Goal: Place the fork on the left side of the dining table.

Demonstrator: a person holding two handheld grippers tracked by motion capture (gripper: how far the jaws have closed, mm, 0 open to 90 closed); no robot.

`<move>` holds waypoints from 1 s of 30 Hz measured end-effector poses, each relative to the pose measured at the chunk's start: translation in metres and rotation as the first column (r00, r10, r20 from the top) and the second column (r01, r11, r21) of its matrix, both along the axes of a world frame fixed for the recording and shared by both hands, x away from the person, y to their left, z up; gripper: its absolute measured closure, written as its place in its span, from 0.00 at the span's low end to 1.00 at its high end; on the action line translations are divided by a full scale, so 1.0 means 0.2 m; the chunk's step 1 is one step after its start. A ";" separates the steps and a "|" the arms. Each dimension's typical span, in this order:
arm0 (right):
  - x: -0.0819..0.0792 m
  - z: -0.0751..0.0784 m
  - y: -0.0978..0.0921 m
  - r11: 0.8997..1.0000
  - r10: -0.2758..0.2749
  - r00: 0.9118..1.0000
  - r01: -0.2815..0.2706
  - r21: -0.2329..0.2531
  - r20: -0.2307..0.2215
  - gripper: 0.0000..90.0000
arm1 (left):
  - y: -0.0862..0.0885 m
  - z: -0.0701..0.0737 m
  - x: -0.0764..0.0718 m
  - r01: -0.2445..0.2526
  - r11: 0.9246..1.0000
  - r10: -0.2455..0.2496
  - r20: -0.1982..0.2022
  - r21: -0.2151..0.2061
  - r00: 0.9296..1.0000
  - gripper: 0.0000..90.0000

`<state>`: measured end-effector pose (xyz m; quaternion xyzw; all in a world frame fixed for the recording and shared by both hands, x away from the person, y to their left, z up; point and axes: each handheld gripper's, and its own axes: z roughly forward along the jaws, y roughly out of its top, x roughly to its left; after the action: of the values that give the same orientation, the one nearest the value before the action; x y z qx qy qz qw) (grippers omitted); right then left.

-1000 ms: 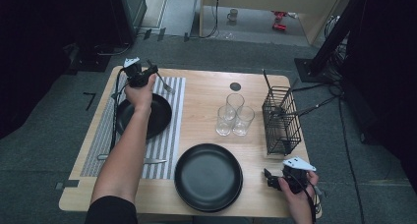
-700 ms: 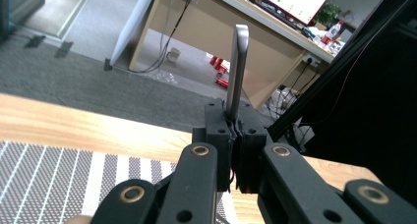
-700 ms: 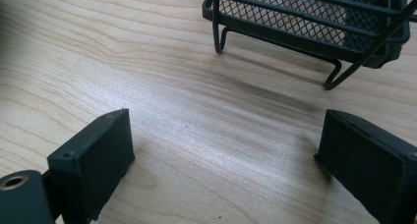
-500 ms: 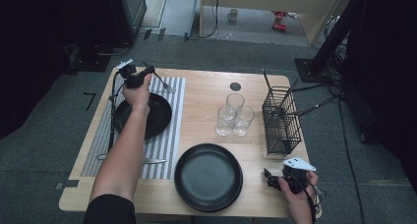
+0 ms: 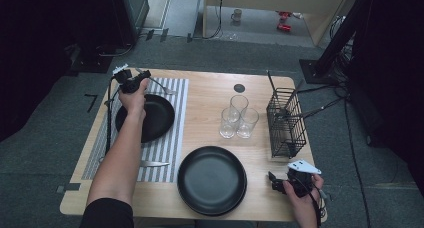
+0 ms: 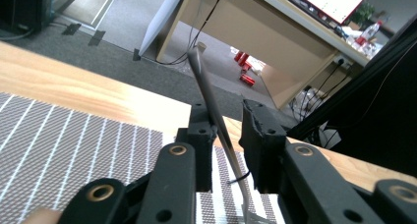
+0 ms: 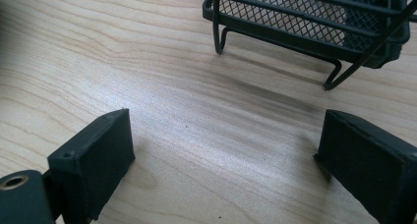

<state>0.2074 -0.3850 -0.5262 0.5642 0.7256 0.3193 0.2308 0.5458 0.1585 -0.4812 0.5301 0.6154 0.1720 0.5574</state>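
Slim silver metal fork (image 6: 212,103) pinched by left gripper (image 5: 131,79) above grey striped placemat (image 5: 170,143); right gripper (image 7: 223,160) spread over wooden table (image 7: 196,111).

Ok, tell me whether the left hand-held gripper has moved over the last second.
Yes. The left hand-held gripper moved away from the small black plate, toward the table's far left corner.

On the tabletop (image 5: 205,105): placemat (image 5: 165,150) at left, carrying a plate (image 5: 155,119) far and a knife (image 5: 152,163) near. Right of it, second plate (image 5: 212,180) near, three glasses (image 5: 237,118) behind. Wire basket (image 5: 286,123) far right.
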 end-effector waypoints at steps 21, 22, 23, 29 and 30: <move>0.00 0.00 0.00 1.000 0.000 1.000 0.000 0.001 0.001 0.08 | 0.13 -0.07 0.00 -0.063 0.997 0.068 -0.093 0.055 0.993 0.50; 0.00 0.00 0.00 1.000 0.000 1.000 0.000 0.001 0.001 0.08 | 0.14 -0.07 0.00 -0.072 0.996 0.076 -0.096 0.048 0.992 0.48; 0.00 0.00 0.00 1.000 0.000 1.000 0.000 0.001 0.001 0.08 | 0.14 -0.07 0.00 -0.072 0.996 0.076 -0.096 0.048 0.992 0.47; 0.00 0.00 0.00 1.000 0.000 1.000 0.000 0.001 0.001 0.08 | 0.21 -0.05 -0.03 -0.089 0.995 0.093 -0.078 0.051 0.993 0.44; 0.00 0.00 0.00 1.000 0.000 1.000 0.000 0.001 0.001 0.08 | 0.21 -0.05 -0.03 -0.089 0.995 0.093 -0.078 0.051 0.993 0.44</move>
<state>0.2073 -0.3848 -0.5262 0.5640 0.7254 0.3200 0.2309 0.5393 0.2014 -0.4906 0.5212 0.6565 0.1905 0.5110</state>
